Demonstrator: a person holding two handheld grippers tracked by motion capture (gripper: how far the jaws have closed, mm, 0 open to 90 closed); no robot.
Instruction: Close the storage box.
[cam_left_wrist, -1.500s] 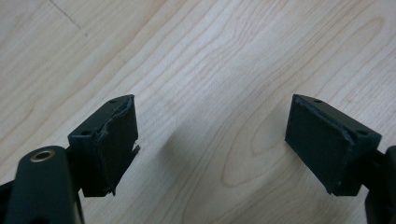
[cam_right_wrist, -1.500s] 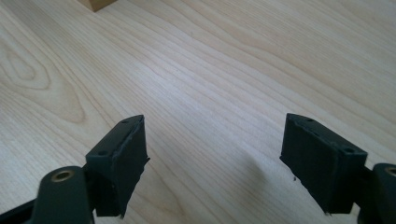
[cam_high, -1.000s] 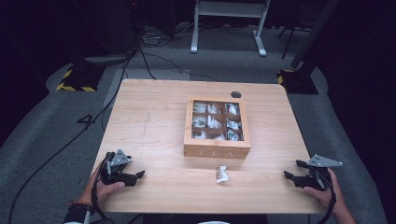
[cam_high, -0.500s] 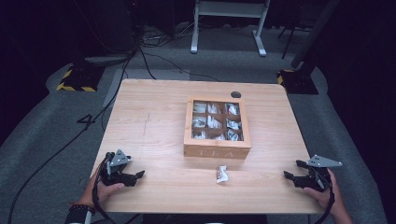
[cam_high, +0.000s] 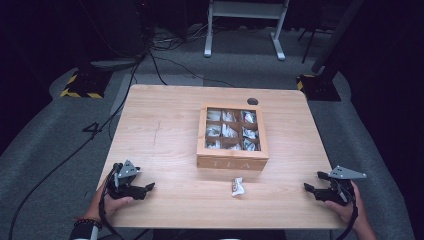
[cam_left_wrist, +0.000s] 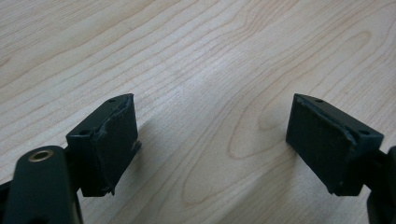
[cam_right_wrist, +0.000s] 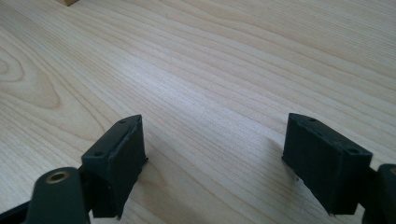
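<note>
Two grippers rest at table near edge: left gripper w/ jaws apart, nothing btwn; right gripper same. Tea bag packet lies between them, just before wooden tea box; sachets fill its compartments.

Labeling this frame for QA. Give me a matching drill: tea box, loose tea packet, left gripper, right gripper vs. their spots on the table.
Things:
1. tea box
2. loose packet
3. left gripper
4. right gripper

Places:
A. near the table's front right corner, open, holding nothing
B. middle of the table, lid open, nine compartments with packets
C. near the front left corner, open, holding nothing
D. flat on the wood just in front of the box

Pairs: 1-B, 2-D, 3-C, 4-A
</note>
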